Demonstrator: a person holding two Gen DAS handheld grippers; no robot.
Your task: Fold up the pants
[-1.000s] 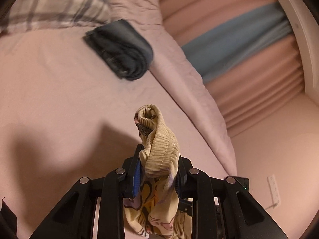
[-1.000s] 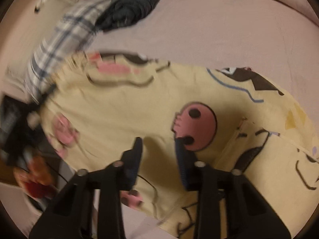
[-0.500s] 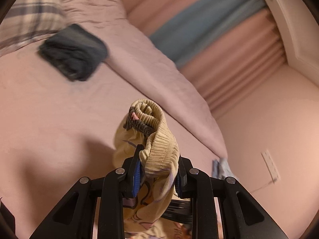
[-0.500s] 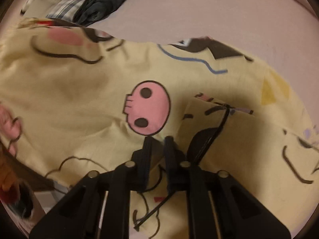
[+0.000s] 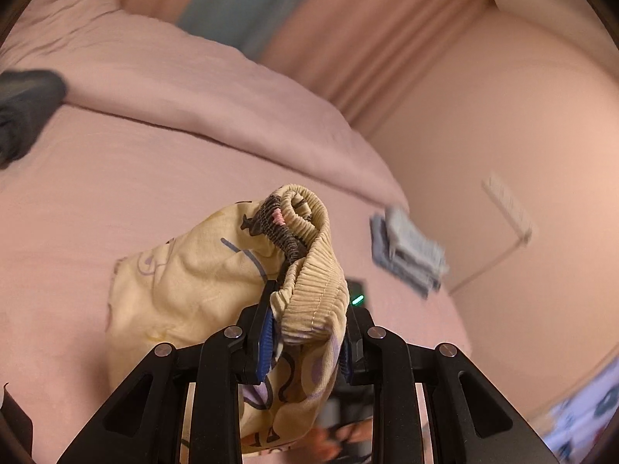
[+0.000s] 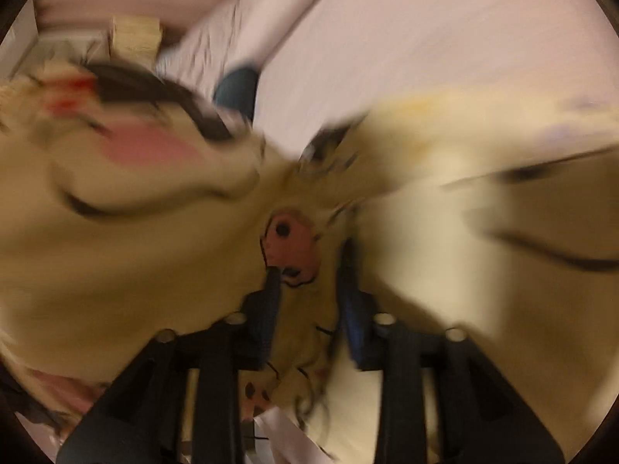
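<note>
My left gripper point(image 5: 305, 328) is clamped on the pants point(image 5: 185, 282) at the bunched waistband, cloth hanging over the bed point(image 5: 116, 178). My right gripper point(image 6: 309, 290) pinches a fold of the pants point(image 6: 135, 232) by the pink skull print; view blurred.

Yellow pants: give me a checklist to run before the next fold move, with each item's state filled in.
1. Left gripper shut on the waistband: ok.
2. Right gripper holding the yellow pants: fabric sits between its fingers, but the picture is blurred; cannot tell how firm.
3. Pants spread flat: not ok, bunched in the left view.
4. Pink bed surface under the pants: ok.
5. Dark folded garment apart from the pants: ok in the left view.
6. Right view sharp enough to aim: not ok.
</note>
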